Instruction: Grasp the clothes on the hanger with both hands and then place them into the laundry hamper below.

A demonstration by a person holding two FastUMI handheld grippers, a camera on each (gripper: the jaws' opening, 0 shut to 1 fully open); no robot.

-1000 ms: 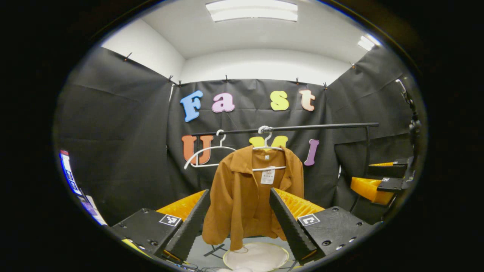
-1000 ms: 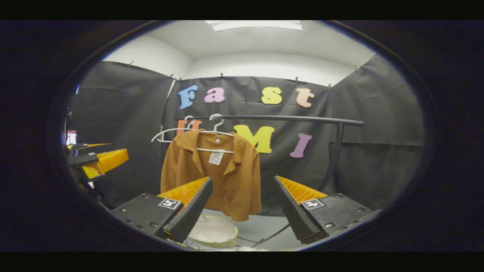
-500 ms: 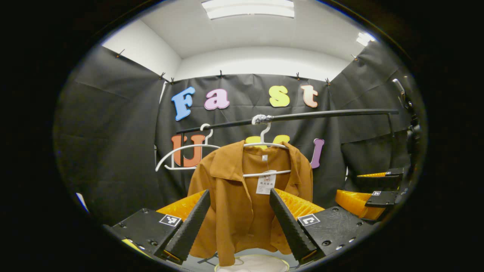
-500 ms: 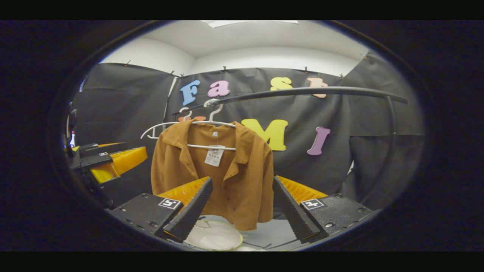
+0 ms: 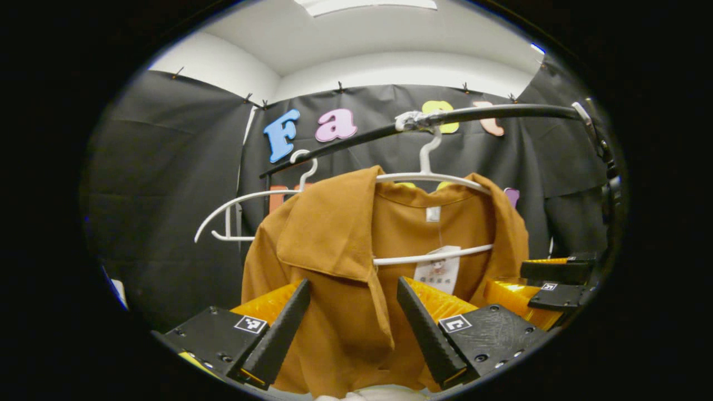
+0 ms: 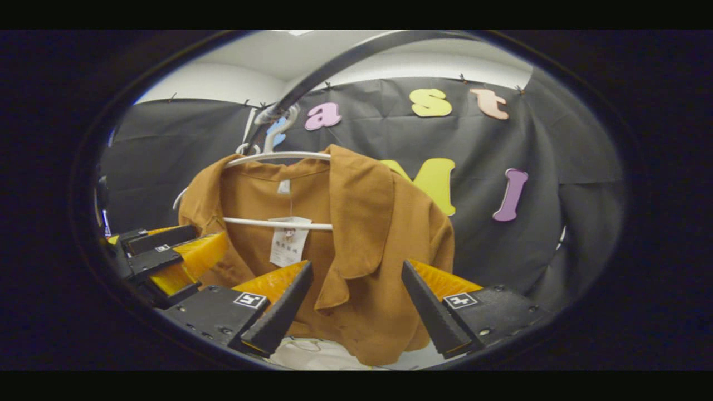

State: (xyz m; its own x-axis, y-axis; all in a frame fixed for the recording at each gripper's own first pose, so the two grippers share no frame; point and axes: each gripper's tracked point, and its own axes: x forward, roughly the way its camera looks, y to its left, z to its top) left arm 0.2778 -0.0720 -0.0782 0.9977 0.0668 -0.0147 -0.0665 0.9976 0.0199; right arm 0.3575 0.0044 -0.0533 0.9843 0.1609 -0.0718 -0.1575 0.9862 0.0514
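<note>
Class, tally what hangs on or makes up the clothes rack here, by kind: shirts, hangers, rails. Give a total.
Shirts: 1, the brown shirt
Hangers: 2, the hanger under the shirt and the bare hanger
Rails: 1, the black rail
Total: 4

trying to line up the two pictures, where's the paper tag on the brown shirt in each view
Left gripper view: the paper tag hangs right of centre, just under the white hanger's lower bar, above the left gripper's right finger.
Right gripper view: the paper tag hangs left of centre, under the same bar, above the right gripper's left finger.
Shared landmark: the brown shirt's small white neck label, straight above the tag.
</note>
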